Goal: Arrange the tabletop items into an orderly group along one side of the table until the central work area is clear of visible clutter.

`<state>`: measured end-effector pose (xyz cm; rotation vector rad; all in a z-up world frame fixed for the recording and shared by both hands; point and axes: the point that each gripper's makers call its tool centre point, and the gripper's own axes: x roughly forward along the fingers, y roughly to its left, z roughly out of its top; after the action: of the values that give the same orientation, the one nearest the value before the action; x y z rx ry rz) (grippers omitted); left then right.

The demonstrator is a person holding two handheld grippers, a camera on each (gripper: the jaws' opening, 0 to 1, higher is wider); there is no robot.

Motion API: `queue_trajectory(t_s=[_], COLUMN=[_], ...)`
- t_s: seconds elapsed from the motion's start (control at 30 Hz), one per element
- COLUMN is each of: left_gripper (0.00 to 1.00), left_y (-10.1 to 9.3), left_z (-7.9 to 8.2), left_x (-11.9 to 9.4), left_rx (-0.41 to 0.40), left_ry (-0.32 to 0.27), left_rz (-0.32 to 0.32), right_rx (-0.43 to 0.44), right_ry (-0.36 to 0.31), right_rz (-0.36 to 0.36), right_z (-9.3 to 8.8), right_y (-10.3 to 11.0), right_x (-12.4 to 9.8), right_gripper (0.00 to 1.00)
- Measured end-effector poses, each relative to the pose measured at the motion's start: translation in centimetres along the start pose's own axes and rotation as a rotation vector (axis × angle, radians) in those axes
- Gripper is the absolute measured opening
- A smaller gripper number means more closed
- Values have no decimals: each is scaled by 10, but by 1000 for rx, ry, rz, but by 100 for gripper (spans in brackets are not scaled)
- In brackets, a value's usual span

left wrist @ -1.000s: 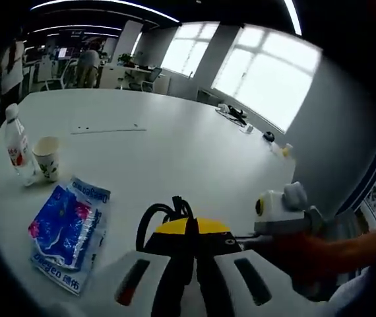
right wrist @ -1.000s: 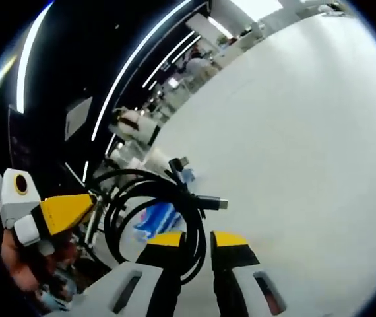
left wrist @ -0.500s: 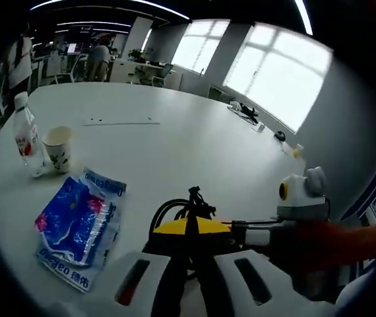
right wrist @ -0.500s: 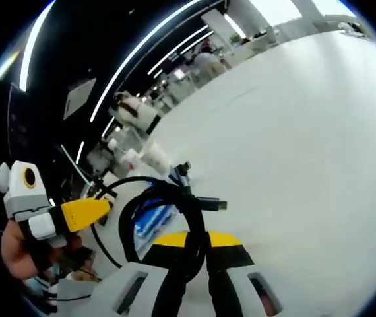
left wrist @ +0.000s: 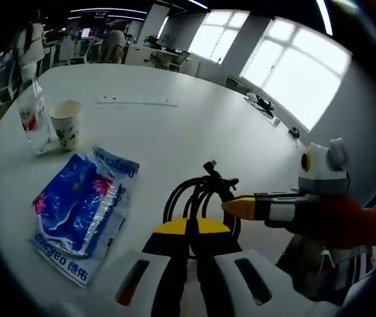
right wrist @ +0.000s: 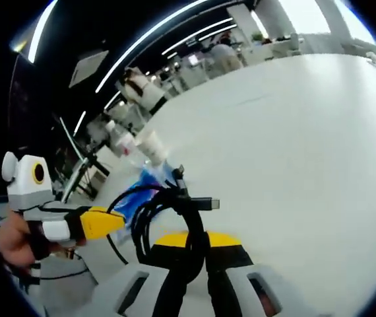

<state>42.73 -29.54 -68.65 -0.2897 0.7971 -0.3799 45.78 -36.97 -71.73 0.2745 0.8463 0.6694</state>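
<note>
A coiled black cable hangs just past my left gripper, whose yellow-tipped jaws are shut on the coil's near edge. My right gripper reaches in from the right and meets the same coil. In the right gripper view the cable runs down between that gripper's shut jaws, with a plug sticking out to the right. The left gripper points at the coil from the left. A blue packet, a paper cup and a water bottle sit together near the left table edge.
The large white table stretches ahead. A thin strip lies on it, and small dark items sit at its far side under the windows. Office desks and chairs stand beyond. A hand holds the left gripper.
The right gripper's jaws, apart around the cable one second ago, have closed on it. Both grippers have come closer together, and the left view has dropped nearer the blue packet.
</note>
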Motion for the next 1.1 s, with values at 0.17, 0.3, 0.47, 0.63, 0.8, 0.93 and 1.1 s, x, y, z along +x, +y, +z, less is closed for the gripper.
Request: queue_trajectory(t_s=[0.17,0.3,0.47,0.63,0.8,0.93,1.1], left_gripper=[0,0,0,0,0,0,0], left_y=[4,9,10,9,8,6,7], left_z=[-4,-14,-16,-15,-14,-15,-13], left_x=[6,13,19,28,36,43,52], left_rx=[-3,-17,-41,-57,-71,-92,-118], left_ry=[15,48,58,59,57,60,61], left_rz=[20,40,49,44,42,43,39], right_rx=[-71,-122,-175,-195,-208,-209,-236], right_ry=[36,74,105,126,145,158,182], right_rz=[-4,-7,6,11,7,-3,-21], right_z=[5,8,11,15,18,19,22], right_y=[-4,-7,-12,-19,-27,-34,-40], right_x=[6,14,20,23,25,29,36], right_gripper=[5,5,5,5,5,5,5])
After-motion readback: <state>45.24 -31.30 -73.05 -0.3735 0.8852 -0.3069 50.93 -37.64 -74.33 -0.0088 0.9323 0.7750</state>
